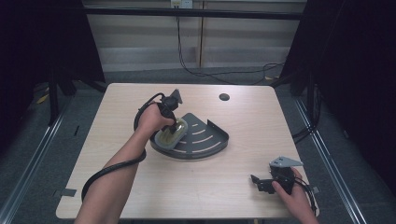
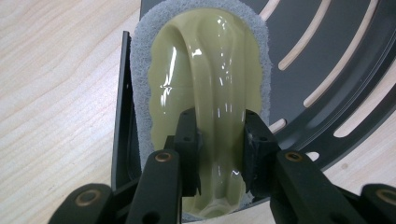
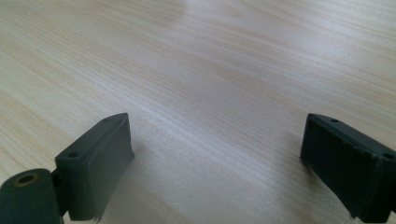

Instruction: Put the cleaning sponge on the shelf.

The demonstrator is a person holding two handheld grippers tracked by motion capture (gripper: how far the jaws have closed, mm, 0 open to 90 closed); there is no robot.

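A scrubbing pad, grey sponge under a glossy pale yellow handle, rests tilted against the left wall of a dark grey quarter-round slotted tray at the table's middle. My left gripper comes down on it from above, and in the left gripper view it is shut on the handle's raised ridge, one pad on each side. The tray spreads to the right of the pad. My right gripper lies near the table's front right corner, held low over bare wood, its jaws wide open with nothing between them.
A small round hole sits in the tabletop behind the tray. The left gripper's cable loops across the front left of the table. Black frame posts stand at both sides, and cables lie on the floor behind.
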